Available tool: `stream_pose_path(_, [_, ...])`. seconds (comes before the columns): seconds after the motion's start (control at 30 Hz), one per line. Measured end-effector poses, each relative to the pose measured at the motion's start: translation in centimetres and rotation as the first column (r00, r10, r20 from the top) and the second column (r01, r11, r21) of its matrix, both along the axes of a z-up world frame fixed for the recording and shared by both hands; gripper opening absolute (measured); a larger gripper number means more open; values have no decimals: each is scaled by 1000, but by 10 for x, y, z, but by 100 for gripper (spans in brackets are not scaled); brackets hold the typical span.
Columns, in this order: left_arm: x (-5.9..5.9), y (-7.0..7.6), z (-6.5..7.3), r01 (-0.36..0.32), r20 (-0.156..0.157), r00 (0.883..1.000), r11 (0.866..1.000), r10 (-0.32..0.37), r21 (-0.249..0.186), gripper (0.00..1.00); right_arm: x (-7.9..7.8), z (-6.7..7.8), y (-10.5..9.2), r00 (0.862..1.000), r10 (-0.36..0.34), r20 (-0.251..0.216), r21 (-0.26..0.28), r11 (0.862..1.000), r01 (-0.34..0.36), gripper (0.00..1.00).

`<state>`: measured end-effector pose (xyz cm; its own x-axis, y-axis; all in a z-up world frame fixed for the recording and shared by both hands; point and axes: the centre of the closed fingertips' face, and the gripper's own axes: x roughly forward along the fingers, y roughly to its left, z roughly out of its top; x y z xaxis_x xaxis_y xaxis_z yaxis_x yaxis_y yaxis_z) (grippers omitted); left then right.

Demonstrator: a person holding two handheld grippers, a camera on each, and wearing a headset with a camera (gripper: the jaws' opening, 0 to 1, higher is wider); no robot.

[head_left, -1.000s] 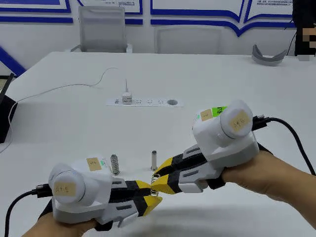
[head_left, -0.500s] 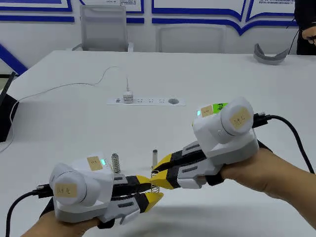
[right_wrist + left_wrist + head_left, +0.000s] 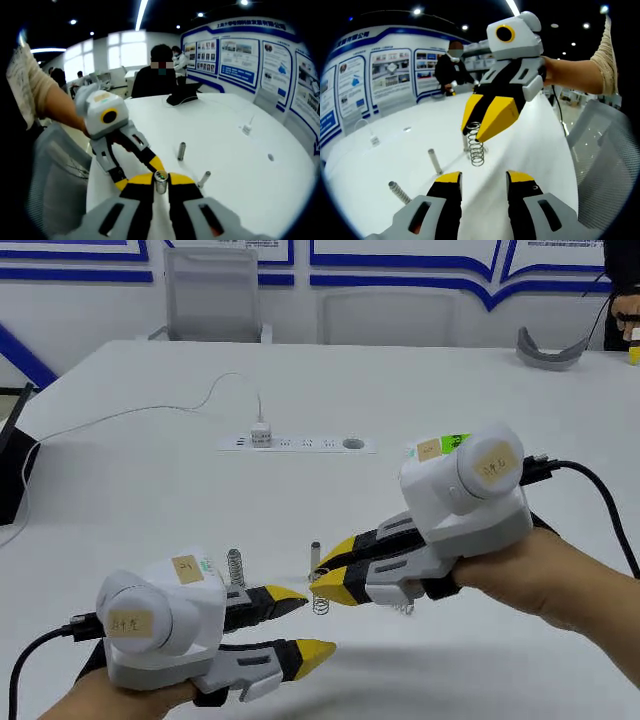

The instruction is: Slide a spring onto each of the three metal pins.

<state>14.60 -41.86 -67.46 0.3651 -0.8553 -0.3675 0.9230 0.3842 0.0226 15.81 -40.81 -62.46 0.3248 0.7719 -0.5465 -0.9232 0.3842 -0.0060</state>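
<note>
My right gripper [image 3: 322,582] is shut on the top of a small metal spring [image 3: 321,602], which hangs just above the white table [image 3: 450,400]. The spring [image 3: 476,145] shows in the left gripper view under the right gripper [image 3: 480,132], and end-on [image 3: 160,176] between the right jaws. Just behind it stands a bare metal pin [image 3: 315,552]. To its left, another pin [image 3: 235,566] carries a spring. My left gripper [image 3: 303,621] is open, its jaws spread wide just short of the hanging spring and holding nothing.
A white power strip [image 3: 297,445] with a plug and cable lies mid-table. Two chairs [image 3: 208,295] stand at the far edge, beside a grey curved object [image 3: 548,348]. A black item [image 3: 10,465] sits at the left edge. A person [image 3: 160,75] is across the table.
My left gripper has let go of the spring and opened wide, drawing back slightly. The right gripper keeps the spring and has lifted it a little toward the bare pin.
</note>
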Motion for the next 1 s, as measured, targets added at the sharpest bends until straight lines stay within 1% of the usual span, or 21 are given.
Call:
stream_pose_path(0.27, [1, 6, -4, -21, -5, 1000, 1000, 22, 8, 46, 11, 4, -5, 999, -35, 11, 6, 999, 35, 12])
stream_pose_path(0.4, [1, 8, -6, -30, -7, 1000, 1000, 30, 7, 49, 17, 6, -5, 999, -48, 16, 11, 999, 48, 12])
stream_pose_path(0.57, [2, 11, -5, -45, -21, 999, 999, 45, -3, 54, 25, 10, -7, 997, -65, 29, 15, 998, 65, 12])
stream_pose_path(0.83, [3, 14, -6, -59, -21, 998, 998, 59, -7, 57, 40, 13, -10, 993, -104, 47, 23, 994, 103, 12])
stream_pose_path(1.0, [4, 15, -8, -70, -24, 997, 997, 70, -6, 61, 52, 14, -14, 988, -142, 57, 28, 990, 140, 12])
